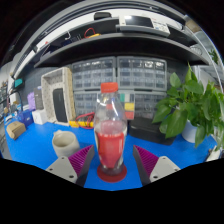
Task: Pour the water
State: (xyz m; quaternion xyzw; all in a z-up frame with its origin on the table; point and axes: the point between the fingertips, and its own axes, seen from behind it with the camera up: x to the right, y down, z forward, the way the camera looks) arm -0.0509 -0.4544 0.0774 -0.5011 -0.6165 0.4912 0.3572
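Bottle: upright on blue desk, long axis vertical | gripper: open, fingers flank bottle base, gaps either side | cup: left of bottle.

Gripper: pointing forward and level, fingers rising from below; no hand or arm showing
Left finger: angling inward, purple pad facing the centre
Right finger: mirroring it, purple pad turned inward
Jaws: standing apart; a bottle is standing between them; contact with the pads cannot be told
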